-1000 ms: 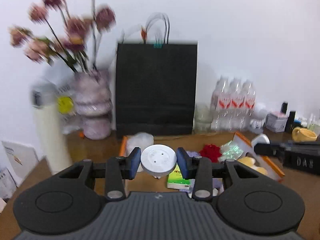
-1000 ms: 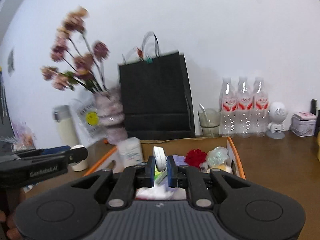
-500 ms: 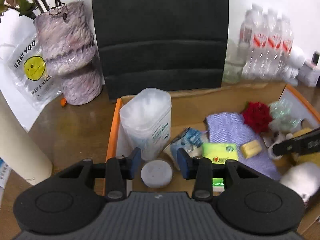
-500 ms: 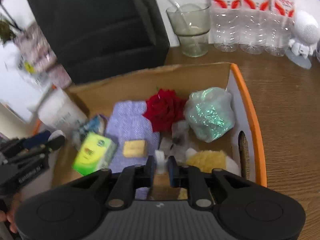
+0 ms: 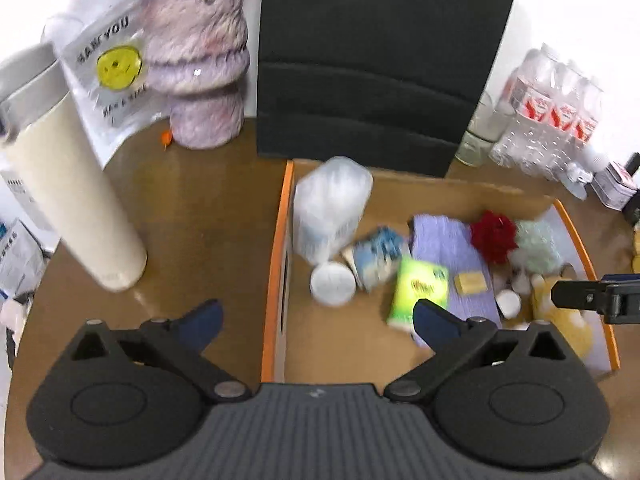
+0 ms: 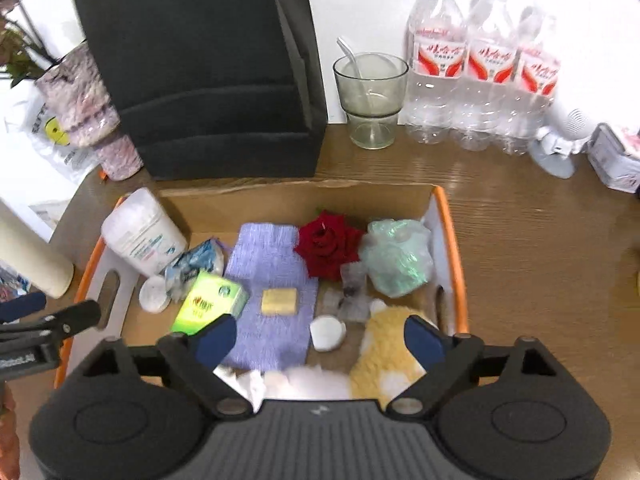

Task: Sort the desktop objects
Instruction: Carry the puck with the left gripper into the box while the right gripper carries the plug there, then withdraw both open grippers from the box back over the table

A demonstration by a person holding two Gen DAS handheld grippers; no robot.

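An orange-rimmed cardboard box [image 5: 276, 264] [image 6: 452, 240] holds a swab tub [image 6: 142, 232], a green tissue pack [image 6: 210, 304], a purple cloth [image 6: 268, 264], a red rose [image 6: 328, 242] and a yellow plush [image 6: 388, 352]. My left gripper [image 5: 316, 320] hangs over the box's left wall, its jaws opening wide and touching nothing. A white round disc [image 5: 333, 283] lies loose on the box floor just beyond them. My right gripper [image 6: 318, 338] is above the box's front, jaws opening too. A smaller white cap [image 6: 328, 333] lies free between its fingers, untouched.
Behind the box stand a black paper bag [image 6: 200, 72], a glass [image 6: 370, 96] and three water bottles [image 6: 480, 72]. A pink vase [image 5: 196, 60] and a tall cream flask [image 5: 68, 200] stand left of the box. Bare brown tabletop lies to the right.
Both grippers tipped down over the box and their jaws spread apart. The white disc left the left jaws and the small white cap left the right jaws; both now lie in the box.
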